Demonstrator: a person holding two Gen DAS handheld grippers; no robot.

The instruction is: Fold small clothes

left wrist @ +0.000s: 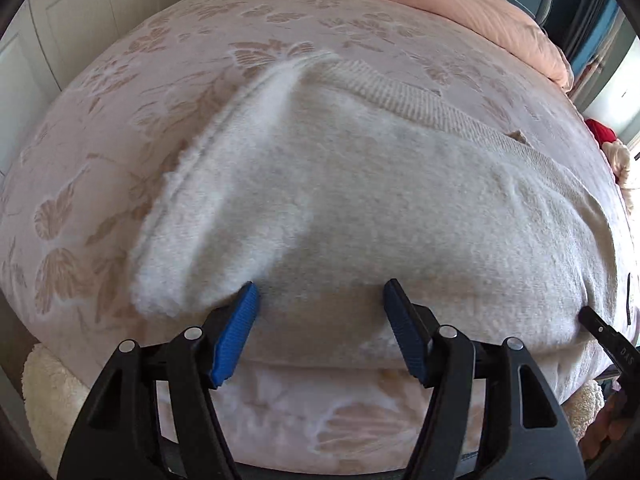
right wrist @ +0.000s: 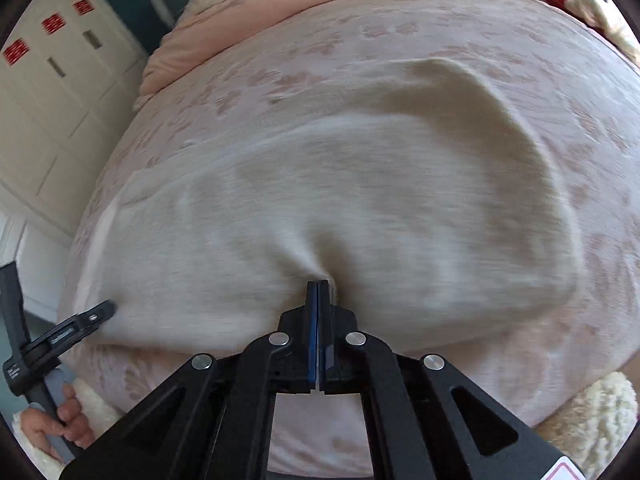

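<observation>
Right wrist: right tool [right wrist: 319, 286] pinches cream fleece garment [right wrist: 340, 200]; left tool [left wrist: 320, 294] gapes.

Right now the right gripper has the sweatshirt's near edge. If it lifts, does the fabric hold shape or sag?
Likely sags: the sweatshirt already puckers into folds where the right gripper pinches it. Probably grippy, not slippery, since the turned-back part shows fuzzy fleece. The far side should drag on the bedspread, since the left gripper is open over the fabric, not holding.

Only "DAS" reads — on the right claw [left wrist: 600, 326].
</observation>
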